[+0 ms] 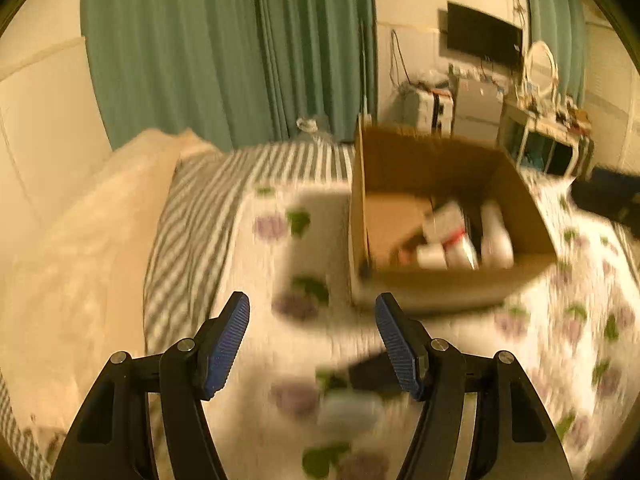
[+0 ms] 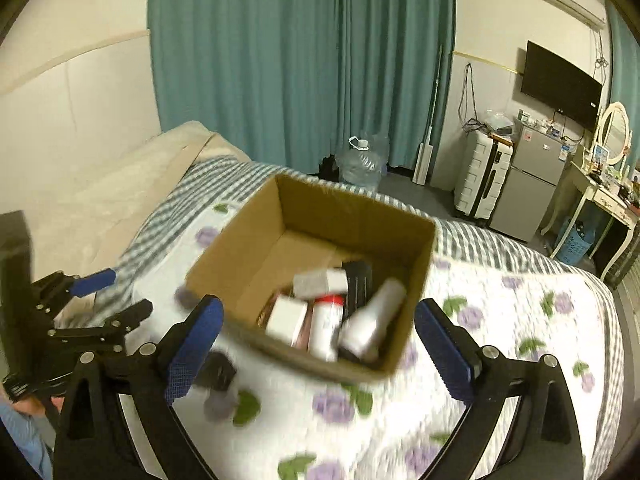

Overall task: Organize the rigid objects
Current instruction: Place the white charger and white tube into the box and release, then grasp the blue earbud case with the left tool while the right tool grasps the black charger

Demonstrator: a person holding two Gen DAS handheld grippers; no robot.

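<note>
- Two black claws with blue ribbed pads hang above a bed; the left claw (image 1: 313, 340) has its fingers spread wide with nothing between them, tilted down toward the quilt.
- The right claw (image 2: 318, 350) is also spread wide and holds nothing; it hovers over the near wall of the open brown cardboard box (image 2: 352, 216), pointing down into it.
- In the right wrist view, the left claw (image 2: 106, 294) shows side-on near the left edge of the bed, jaws apart.
- The box stands on the white quilt printed with purple flowers and green leaves (image 2: 500, 320), toward the middle of the bed; its walls are plain, matt corrugated card.
- Inside, crowded against the near right corner, lie a white cylindrical bottle (image 2: 374, 320) leaning on the wall, a white tube with a red cap (image 2: 326, 326), a small white rectangular carton (image 2: 286, 318), a grey-white oblong carton (image 2: 320, 280) and a black ribbed object (image 2: 358, 280).
- A small dark blocky object (image 2: 218, 370) and a blurred grey rounded one (image 2: 219, 405) lie on the quilt just outside the box's near left corner; blur hides what they are.
- A grey-and-white striped sheet (image 2: 224, 172) covers the bed's far edge, beside a cream pillow (image 2: 132, 176).
</note>
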